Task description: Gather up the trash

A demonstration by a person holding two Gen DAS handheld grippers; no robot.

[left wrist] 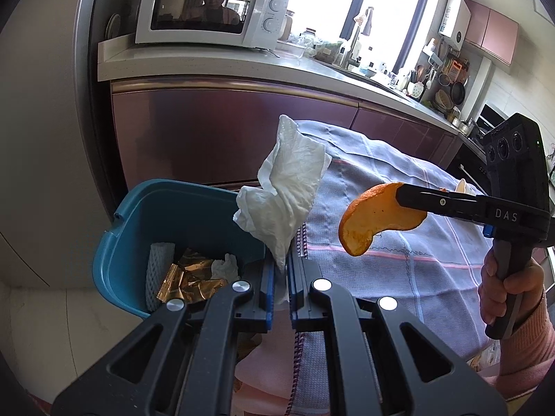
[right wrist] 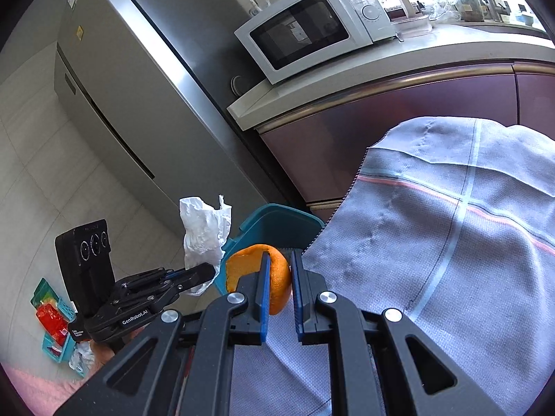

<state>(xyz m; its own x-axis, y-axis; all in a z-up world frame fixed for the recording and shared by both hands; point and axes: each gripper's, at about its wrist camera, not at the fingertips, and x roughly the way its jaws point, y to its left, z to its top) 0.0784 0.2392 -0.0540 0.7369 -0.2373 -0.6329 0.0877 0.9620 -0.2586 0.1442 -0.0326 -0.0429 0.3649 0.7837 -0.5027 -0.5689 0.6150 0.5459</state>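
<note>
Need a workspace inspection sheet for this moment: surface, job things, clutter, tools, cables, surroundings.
Surface: checked cloth over the table, rumpled.
Job's things: tissue and orange peel both held in the air; blue bin beside the table already holds a foam net, gold wrappers and a tissue.
Clutter: teal baskets on the floor.
Tools: left tool shut on tissue; right tool shut on orange peel.
Cables: nothing seen.
Surroundings: microwave on the counter, fridge, window.
</note>
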